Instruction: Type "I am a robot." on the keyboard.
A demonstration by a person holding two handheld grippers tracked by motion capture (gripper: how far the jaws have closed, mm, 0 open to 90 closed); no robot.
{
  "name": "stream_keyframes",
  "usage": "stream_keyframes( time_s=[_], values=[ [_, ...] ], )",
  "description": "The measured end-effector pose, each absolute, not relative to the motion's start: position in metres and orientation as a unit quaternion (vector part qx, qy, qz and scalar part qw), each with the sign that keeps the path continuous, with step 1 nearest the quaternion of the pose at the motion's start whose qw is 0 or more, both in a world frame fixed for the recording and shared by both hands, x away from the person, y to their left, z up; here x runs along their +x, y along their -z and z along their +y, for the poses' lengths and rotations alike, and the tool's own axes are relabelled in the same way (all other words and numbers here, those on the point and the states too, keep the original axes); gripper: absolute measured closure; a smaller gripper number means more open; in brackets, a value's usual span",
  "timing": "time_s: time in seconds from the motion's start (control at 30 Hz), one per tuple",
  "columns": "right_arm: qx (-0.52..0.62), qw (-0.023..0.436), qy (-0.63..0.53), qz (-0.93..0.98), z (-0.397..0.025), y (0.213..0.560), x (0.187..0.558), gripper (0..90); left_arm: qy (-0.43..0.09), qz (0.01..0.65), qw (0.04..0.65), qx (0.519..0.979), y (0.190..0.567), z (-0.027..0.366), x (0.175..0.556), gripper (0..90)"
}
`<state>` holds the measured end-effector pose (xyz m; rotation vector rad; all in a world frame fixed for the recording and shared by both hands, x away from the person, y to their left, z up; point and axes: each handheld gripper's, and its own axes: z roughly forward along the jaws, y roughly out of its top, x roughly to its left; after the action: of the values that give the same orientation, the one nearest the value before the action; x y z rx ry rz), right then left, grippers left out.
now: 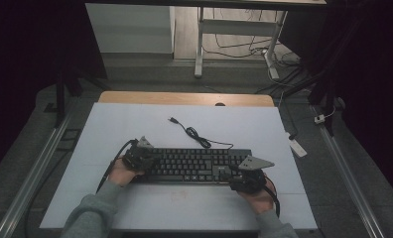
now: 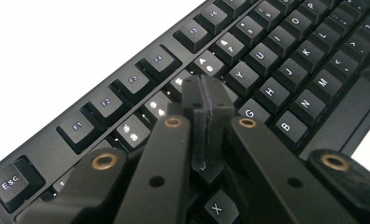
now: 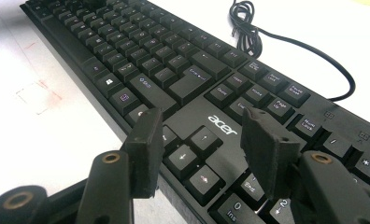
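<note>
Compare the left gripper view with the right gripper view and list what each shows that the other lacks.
Left gripper view: the left gripper, jaws shut together above the letter keys, and the Esc key with the function row.

Right gripper view: the right gripper, jaws open over the arrow keys, the acer logo, and the coiled cable.

Both: the black keyboard on the white table.

A long black keyboard (image 1: 197,165) lies flat on the white desk (image 1: 135,129), close to the near edge. Its keys have white letters (the word "acer" is printed above the arrow keys). Its thin black cord (image 1: 194,133) runs off the back, partly bundled up, with the plug lying loose.
</note>
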<state>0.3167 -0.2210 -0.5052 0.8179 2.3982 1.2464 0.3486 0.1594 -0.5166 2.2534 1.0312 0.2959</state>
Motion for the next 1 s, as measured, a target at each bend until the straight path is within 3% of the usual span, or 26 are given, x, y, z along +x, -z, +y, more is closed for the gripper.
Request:
stream_keyframes(
  time_s=[0.4, 1.0],
  values=[
    [0.285, 0.159, -0.435, 0.839, -0.221, 0.505, 0.316, 49.2, -0.121, 0.388, 0.344, 0.847, 0.506, 0.164, 0.341, 87.5],
    [0.284, 0.162, -0.436, 0.839, -0.22, 0.504, 0.315, 49.2, -0.123, 0.392, 0.391, 0.823, 0.489, 0.177, 0.313, 44.5]
  ],
)
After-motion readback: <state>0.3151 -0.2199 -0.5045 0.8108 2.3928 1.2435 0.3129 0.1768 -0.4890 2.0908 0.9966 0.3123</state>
